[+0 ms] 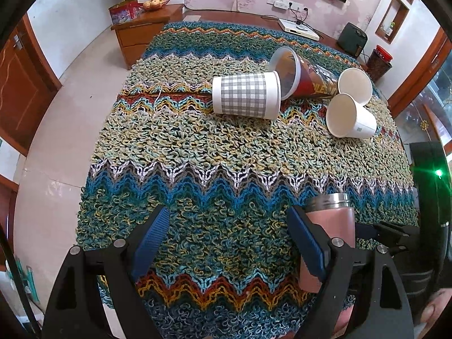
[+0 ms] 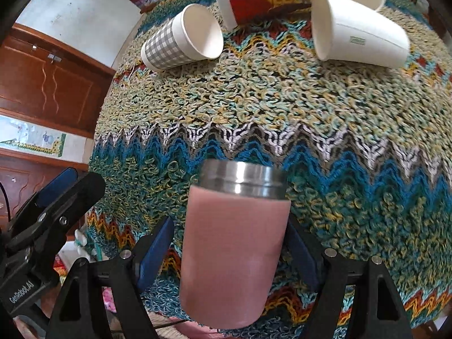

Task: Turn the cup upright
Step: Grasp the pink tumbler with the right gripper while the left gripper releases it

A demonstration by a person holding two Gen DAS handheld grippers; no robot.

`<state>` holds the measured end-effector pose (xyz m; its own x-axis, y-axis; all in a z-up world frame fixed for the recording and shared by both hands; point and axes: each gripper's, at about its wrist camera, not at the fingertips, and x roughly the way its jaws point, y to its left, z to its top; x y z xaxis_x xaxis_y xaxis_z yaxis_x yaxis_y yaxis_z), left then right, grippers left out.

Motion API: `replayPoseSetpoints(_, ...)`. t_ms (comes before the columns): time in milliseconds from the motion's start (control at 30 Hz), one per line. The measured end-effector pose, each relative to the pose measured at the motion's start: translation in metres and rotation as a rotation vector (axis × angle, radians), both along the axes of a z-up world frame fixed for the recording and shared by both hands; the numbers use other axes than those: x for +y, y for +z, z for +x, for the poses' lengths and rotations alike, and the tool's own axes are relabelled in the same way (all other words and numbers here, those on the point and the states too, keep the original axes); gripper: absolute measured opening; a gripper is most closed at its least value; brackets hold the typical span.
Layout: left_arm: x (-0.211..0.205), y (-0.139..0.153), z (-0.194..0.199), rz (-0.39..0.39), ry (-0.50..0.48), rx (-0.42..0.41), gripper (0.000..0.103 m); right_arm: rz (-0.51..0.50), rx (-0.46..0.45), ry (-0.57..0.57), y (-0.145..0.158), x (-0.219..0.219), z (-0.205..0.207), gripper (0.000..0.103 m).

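Observation:
A pink metal cup [image 2: 234,251] with a steel rim [image 2: 243,179] is held between the blue pads of my right gripper [image 2: 230,251], upright with its rim up, above the near part of the table. It also shows in the left wrist view [image 1: 333,226], just right of my left gripper [image 1: 226,243], which is open and empty over the knitted cloth [image 1: 197,147]. Several cups lie on their sides at the far end: a grey checked cup [image 1: 244,94], a red printed cup [image 1: 299,75] and two white paper cups [image 1: 350,115].
The table is covered by a multicoloured zigzag knitted cloth [image 2: 310,99]. A wooden cabinet [image 1: 144,31] stands behind left, a white box [image 1: 298,29] and a dark speaker [image 1: 351,39] at the far edge. Tiled floor lies to the left.

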<state>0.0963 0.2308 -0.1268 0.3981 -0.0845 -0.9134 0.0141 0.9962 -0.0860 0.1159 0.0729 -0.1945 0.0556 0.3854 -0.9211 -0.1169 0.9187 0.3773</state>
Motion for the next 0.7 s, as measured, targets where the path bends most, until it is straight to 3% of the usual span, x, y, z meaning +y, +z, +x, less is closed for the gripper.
replayPoseSetpoints(100,0.002,-0.001,0.003,-0.006,0.004,0.003,0.087,-0.002,0.040,0.033,-0.005,0.005,0.007,0.079)
replayPoseSetpoints(200,0.003,-0.002,0.005,-0.009,0.006,0.006,0.087,-0.036,0.062,0.056,-0.011,0.009,0.011,0.069)
replayPoseSetpoints(433,0.003,-0.003,0.008,-0.008,0.002,0.008,0.087,0.009,0.057,0.043,-0.011,0.008,0.012,0.068)
replayPoseSetpoints(700,0.000,-0.001,0.009,-0.010,-0.004,-0.001,0.087,0.031,-0.046,-0.011,0.007,-0.020,0.009,0.068)
